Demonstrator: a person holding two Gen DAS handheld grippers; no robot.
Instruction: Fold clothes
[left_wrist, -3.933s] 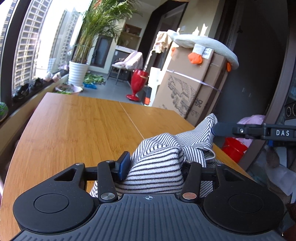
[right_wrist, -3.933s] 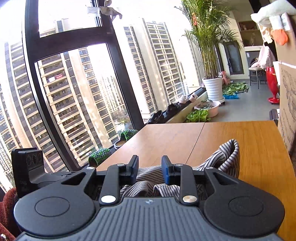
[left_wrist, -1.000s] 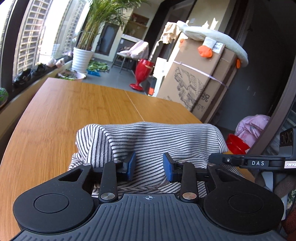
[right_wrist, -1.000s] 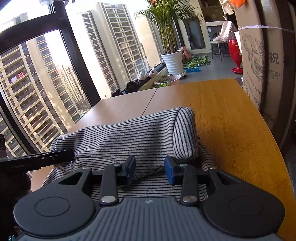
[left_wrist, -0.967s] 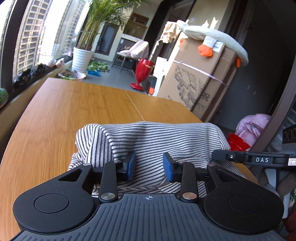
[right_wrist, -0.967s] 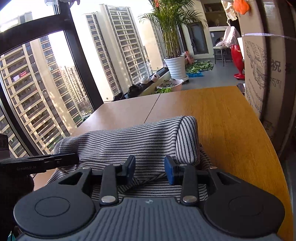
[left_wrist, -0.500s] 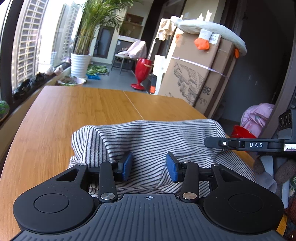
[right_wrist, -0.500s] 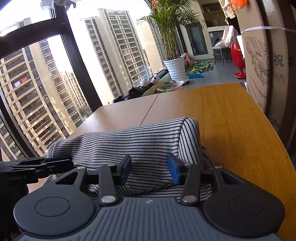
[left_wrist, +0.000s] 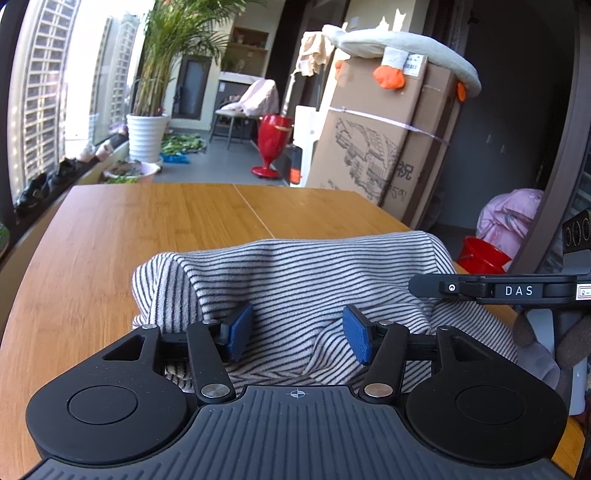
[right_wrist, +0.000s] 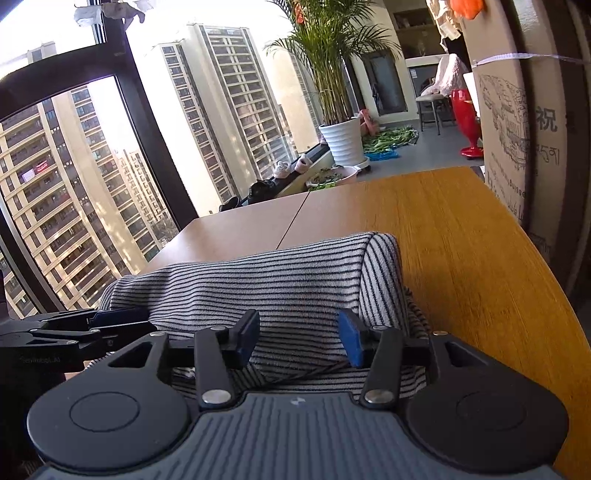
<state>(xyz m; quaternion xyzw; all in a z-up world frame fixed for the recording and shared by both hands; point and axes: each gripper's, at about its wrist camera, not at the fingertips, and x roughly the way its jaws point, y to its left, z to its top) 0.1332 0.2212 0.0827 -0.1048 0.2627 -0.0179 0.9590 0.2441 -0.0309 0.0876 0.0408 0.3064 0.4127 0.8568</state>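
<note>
While the striped garment (left_wrist: 306, 280) lies folded over on the near end of the wooden table (left_wrist: 147, 221), both grippers are held low at its near edge. The left gripper (left_wrist: 297, 334) is seen with its blue-padded fingers (left_wrist: 240, 330) parting, a raised fold of the striped cloth standing in the gap between them without being pressed by either pad. The right gripper (right_wrist: 297, 338) is likewise opening, its fingers (right_wrist: 349, 341) set apart over the garment's near fold, and no grip on the cloth is seen. Beyond the garment, bare table is shown up to its far edge. To the garment's right, beside the table, a tall cardboard box (left_wrist: 376, 147) is stood, with a plush toy (left_wrist: 399, 48) laid across its top. Past the table's far end, a potted palm (left_wrist: 147, 110) and a red stool (left_wrist: 271, 144) are placed on the floor.
</note>
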